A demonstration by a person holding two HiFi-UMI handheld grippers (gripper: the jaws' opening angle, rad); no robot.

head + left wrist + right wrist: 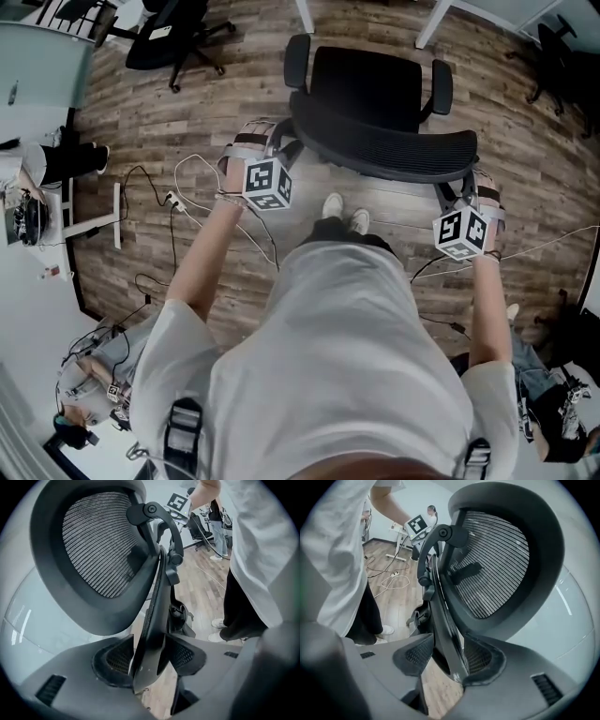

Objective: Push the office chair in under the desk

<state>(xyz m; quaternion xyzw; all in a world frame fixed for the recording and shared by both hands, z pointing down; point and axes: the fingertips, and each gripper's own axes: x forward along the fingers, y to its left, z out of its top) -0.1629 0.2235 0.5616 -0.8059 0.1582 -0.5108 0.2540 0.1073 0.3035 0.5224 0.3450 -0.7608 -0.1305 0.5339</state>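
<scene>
Both jaws spread, not pinching: left gripper (149, 662) and right gripper (446, 662) each straddle a side edge of the office chair (380, 103) backrest. Chair stands on wood floor (234, 89), just ahead of my shoes (345, 214).

I find the head view mounted above the person's shoulders. It faces steeply down from well above onto the office chair (370, 89) and the wood floor (234, 56). The left gripper (149, 658) view looks along its own jaws, very near one side edge of the backrest (157, 620). It faces across the chair toward the other gripper's marker cube (178, 501). The right gripper (447, 656) view mirrors this from the opposite edge, equally near. All three views share the backrest. Both gripper views also share the person's shoes (386, 630) and a strip of floor.
</scene>
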